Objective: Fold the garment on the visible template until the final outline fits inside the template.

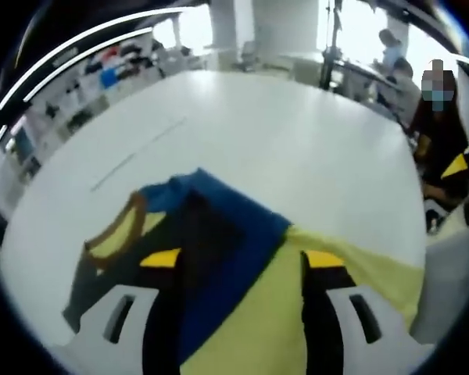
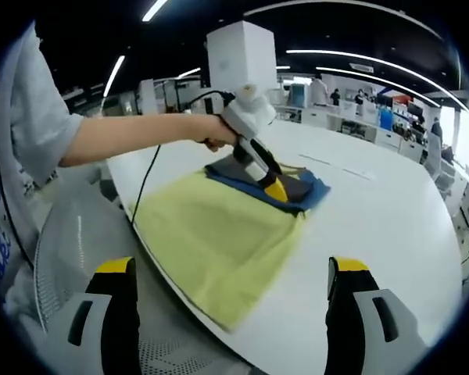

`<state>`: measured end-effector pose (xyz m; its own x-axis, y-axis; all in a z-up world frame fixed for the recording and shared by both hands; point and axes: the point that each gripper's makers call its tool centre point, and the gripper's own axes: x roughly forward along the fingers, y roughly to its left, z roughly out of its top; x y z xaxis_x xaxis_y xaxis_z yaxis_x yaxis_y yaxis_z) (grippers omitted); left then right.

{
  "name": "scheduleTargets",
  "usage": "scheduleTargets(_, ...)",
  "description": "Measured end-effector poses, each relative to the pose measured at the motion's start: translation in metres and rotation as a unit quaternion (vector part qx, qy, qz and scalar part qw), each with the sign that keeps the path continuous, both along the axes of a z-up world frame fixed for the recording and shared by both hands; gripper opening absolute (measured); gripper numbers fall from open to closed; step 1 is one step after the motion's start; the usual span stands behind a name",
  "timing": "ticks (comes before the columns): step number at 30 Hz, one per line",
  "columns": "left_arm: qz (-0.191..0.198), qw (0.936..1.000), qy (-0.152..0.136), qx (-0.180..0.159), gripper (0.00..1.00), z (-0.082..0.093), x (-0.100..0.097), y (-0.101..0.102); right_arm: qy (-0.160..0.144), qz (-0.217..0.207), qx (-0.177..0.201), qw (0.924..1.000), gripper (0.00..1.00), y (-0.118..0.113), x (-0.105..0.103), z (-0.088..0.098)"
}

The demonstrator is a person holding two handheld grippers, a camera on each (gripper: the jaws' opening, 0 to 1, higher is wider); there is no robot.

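A garment lies on the white table (image 1: 281,133), with a pale yellow body (image 2: 215,234), a blue part (image 1: 234,226) and a dark grey part with a brown collar (image 1: 121,226). In the right gripper view the yellow part reaches the table's near edge. My left gripper (image 1: 242,259) is low over the garment with its jaws wide apart, blue and yellow cloth lying between them. In the right gripper view a hand holds the left gripper (image 2: 275,190) tip-down on the blue and grey folds. My right gripper (image 2: 233,266) is open and holds nothing, above the yellow corner at the table edge.
A thin grey line (image 1: 137,155) is marked on the table beyond the garment. A person (image 1: 438,133) sits at the far right side. Shelves (image 1: 102,70) line the left wall. A perforated white seat (image 2: 78,234) stands beside the table's near edge, under the person's arm (image 2: 133,137).
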<state>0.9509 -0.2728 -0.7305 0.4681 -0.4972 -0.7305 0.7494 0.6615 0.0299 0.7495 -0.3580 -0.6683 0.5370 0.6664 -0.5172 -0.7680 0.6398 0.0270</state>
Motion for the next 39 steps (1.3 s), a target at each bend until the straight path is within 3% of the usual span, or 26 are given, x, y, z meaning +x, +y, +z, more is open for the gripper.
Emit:
scheduleTargets(6,0.005,0.9999,0.000,-0.009,0.62,0.006,-0.012,0.011,-0.007,0.019,-0.024,0.9995,1.00,0.005,-0.001,-0.001)
scheduleTargets(19,0.027,0.9993,0.011,-0.022,0.80,0.026,-0.036,0.040,-0.012,0.009,-0.020,0.9997,1.00,0.009,0.008,0.003)
scheduleTargets(25,0.019,0.9996,0.011,-0.021,0.86,0.030,-0.046,0.049,-0.013,-0.003,-0.017,0.9998,1.00,0.008,0.015,0.004)
scheduleTargets(32,0.011,0.9991,0.030,-0.027,0.92,0.031,-0.060,0.057,-0.012,-0.010,-0.017,0.9997,1.00,0.016,0.020,0.004)
scheduleTargets(39,0.006,0.9991,0.023,-0.034,0.97,0.041,-0.071,0.070,-0.013,-0.015,-0.021,0.9996,1.00,0.023,0.025,0.005)
